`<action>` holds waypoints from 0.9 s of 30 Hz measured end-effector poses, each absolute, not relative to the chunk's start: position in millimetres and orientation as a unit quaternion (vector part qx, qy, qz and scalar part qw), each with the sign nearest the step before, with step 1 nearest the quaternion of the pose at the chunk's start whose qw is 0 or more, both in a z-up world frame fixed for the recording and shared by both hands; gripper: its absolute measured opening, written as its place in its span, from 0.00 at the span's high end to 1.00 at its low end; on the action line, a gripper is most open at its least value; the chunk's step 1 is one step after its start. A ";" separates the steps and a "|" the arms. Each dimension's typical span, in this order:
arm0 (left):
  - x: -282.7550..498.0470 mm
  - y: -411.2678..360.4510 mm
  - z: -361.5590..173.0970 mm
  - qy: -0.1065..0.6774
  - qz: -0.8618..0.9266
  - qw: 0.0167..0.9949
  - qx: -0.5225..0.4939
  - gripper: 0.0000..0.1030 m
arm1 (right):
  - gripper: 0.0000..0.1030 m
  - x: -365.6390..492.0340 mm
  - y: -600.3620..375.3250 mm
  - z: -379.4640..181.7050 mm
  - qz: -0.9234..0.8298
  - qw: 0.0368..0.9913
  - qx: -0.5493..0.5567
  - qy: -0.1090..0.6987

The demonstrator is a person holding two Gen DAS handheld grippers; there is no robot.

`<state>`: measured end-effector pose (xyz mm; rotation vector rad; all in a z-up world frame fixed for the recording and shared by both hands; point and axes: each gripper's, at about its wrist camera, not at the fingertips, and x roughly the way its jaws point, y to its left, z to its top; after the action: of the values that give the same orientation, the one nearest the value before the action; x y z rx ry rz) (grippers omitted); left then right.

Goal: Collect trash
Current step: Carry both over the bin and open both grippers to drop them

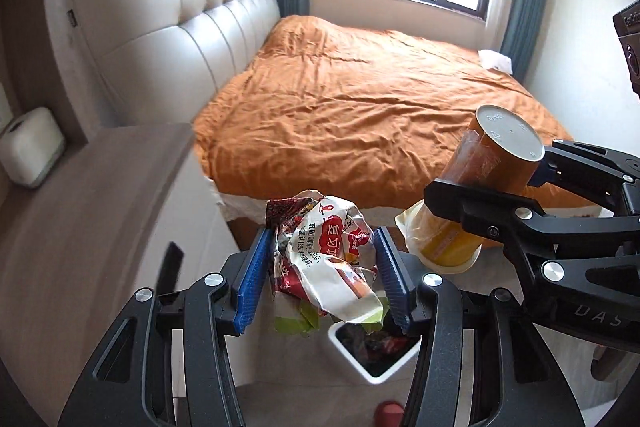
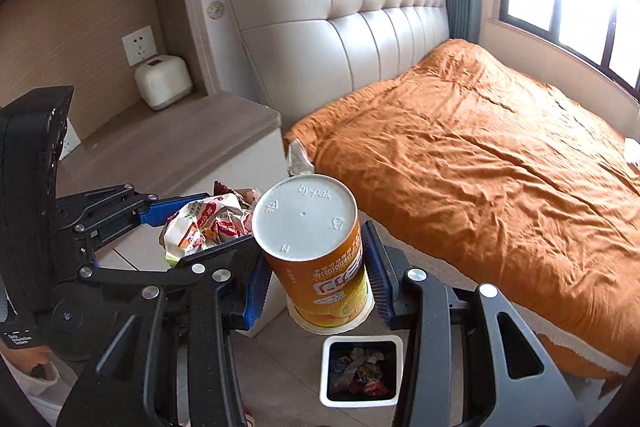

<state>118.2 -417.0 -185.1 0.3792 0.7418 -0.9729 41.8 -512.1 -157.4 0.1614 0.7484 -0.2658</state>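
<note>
Bed (image 1: 380,115) with orange cover fills the room; white bin (image 2: 362,371) on the floor beside it, already holding scraps.

Right gripper (image 2: 316,279) is clamped on an orange drink cup (image 2: 320,267), base up, mouth down. Any dregs could drip before it is over the bin.

Left gripper (image 1: 324,275) pinches a crumpled snack wrapper (image 1: 328,259). Loose bits hang low and may slip short of the rim.
</note>
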 end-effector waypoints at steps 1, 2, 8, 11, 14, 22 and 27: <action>112.0 -426.8 -198.6 0.349 -0.464 0.793 0.183 0.50 | 0.57 36.1 -519.7 -165.0 -0.136 0.916 0.084 0.368; 108.3 -436.3 -211.2 0.354 -0.471 0.785 0.189 0.50 | 0.57 30.9 -526.9 -173.2 -0.143 0.912 0.089 0.373; 69.2 -480.3 -311.6 0.384 -0.522 0.726 0.231 0.50 | 0.57 5.1 -570.5 -258.9 -0.176 0.882 0.129 0.417; 59.5 -493.6 -358.9 0.397 -0.535 0.706 0.242 0.50 | 0.57 -0.7 -584.6 -306.7 -0.181 0.869 0.141 0.438; 56.7 -499.7 -400.0 0.405 -0.538 0.696 0.247 0.42 | 0.56 -5.1 -596.3 -353.7 -0.188 0.859 0.146 0.452; 64.6 -503.9 -479.3 0.453 -0.515 0.685 0.244 0.05 | 0.05 -17.5 -611.8 -438.9 -0.202 0.834 0.144 0.492; 64.6 -489.4 -460.6 0.452 -0.502 0.696 0.244 0.05 | 0.05 -27.7 -609.9 -426.0 -0.207 0.834 0.146 0.490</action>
<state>64.6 -489.4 -460.6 0.5436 1.0092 -1.1209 -27.7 -609.9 -426.0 0.3102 1.0380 -0.4385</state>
